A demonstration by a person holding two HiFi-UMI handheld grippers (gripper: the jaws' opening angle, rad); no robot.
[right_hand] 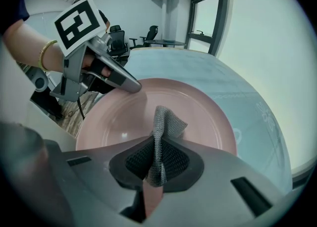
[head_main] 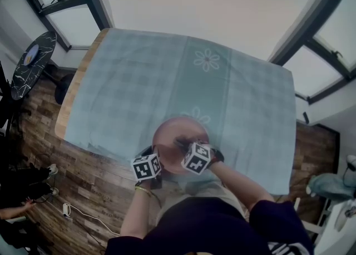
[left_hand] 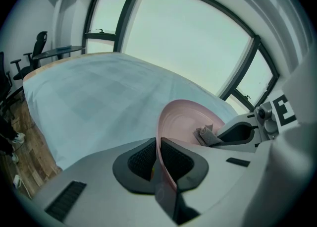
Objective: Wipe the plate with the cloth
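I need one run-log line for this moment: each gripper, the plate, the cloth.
left gripper: shut on rim of plate | right gripper: shut on cloth | cloth: over plate's inner face | step: wiping

Daylight, soft and even, comes through tall dark-framed windows (left_hand: 198, 47); the panes are blown out to flat white. Cool teal cast throughout. Only faint shadows on the pale blue checked surface (head_main: 139, 81). Head view soft, smeared around the round pink plate (head_main: 167, 134). Both gripper views bend straight lines; corners vignetted black. One small glint in the plate's well. Grey knitted cloth (right_hand: 163, 122) sharp, weave legible.
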